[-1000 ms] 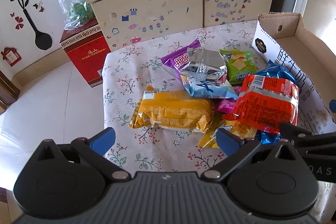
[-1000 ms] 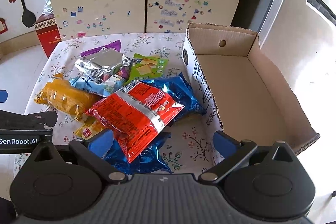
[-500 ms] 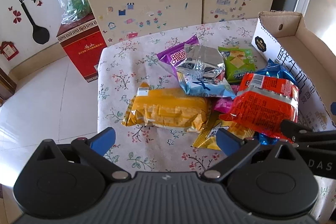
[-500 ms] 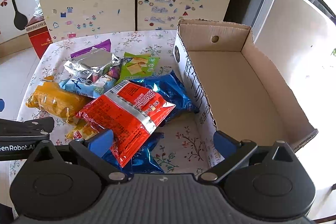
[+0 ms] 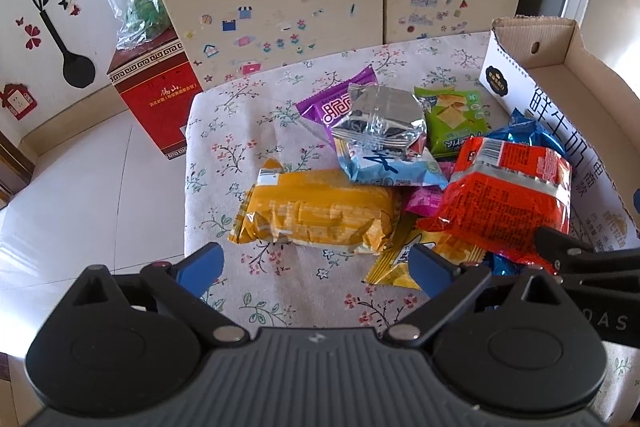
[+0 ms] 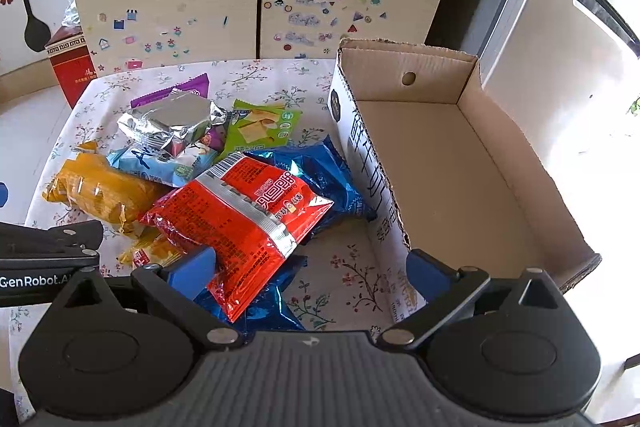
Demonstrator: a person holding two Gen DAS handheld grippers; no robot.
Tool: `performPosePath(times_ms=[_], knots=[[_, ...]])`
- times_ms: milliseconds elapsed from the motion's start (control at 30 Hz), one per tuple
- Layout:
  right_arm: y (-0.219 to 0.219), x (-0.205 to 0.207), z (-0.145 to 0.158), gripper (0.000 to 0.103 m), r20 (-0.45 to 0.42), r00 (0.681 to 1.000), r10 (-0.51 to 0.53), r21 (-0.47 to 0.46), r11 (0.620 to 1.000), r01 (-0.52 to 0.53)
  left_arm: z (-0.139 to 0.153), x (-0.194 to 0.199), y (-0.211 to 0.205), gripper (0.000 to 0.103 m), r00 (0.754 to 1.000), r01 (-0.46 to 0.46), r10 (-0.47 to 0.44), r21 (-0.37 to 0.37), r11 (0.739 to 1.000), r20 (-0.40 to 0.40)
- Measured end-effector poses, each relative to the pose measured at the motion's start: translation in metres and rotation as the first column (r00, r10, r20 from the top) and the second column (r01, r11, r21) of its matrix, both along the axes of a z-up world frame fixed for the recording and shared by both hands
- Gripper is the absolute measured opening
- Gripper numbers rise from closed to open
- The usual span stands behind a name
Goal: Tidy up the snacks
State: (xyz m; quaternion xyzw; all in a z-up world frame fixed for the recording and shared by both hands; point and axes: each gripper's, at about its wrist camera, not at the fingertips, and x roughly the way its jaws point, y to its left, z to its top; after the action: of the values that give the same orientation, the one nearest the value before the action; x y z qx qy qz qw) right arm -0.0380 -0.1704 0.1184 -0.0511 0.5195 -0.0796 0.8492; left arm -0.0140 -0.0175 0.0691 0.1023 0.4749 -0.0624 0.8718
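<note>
A: Where do the left tongs (image 5: pixel 316 261) stand?

B: Spread wide and holding nothing, above the floral tabletop (image 5: pixel 224 131); the yellow pack (image 5: pixel 316 213) lies just ahead between the blue fingertips.

A: And the right tongs (image 6: pixel 312 263)?

B: Also wide open and empty. The red pack (image 6: pixel 244 215) lies by the left fingertip (image 6: pixel 196 267), atop blue packs (image 6: pixel 320 175). Silver (image 6: pixel 172 123), green (image 6: pixel 260 129) and purple (image 6: pixel 172 93) packs sit farther ahead. The cardboard box (image 6: pixel 448 163) stands ahead to the right.
</note>
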Motion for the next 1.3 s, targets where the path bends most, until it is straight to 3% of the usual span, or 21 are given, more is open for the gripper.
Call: performPosePath(times_ms=[633,800,1067,1300], knots=[[0.001,-0.001,0.002,0.103,-0.002,0.999,0.037,0.029,0.999,-0.037,0.003,-0.005,0.003,0.092,1.000,0.017,-0.017,-0.002,1.000,0.006],[-0.006,0.000,0.005,0.103,-0.005,0.999,0.048,0.101,0.994,-0.047,0.009,-0.003,0.010,0.093,1.000,0.020,-0.020,-0.049,0.999,0.005],[-0.025,0.000,0.022,0.103,0.054,0.994,0.092,0.271,0.957,-0.104,0.022,0.008,0.035,0.093,0.998,-0.056,0.059,-0.127,0.990,0.020],[-0.033,0.009,0.022,0.103,0.094,0.980,0.175,0.279,0.940,-0.195,0.017,0.024,0.051,0.093,0.997,-0.070,0.072,-0.123,0.990,0.009]])
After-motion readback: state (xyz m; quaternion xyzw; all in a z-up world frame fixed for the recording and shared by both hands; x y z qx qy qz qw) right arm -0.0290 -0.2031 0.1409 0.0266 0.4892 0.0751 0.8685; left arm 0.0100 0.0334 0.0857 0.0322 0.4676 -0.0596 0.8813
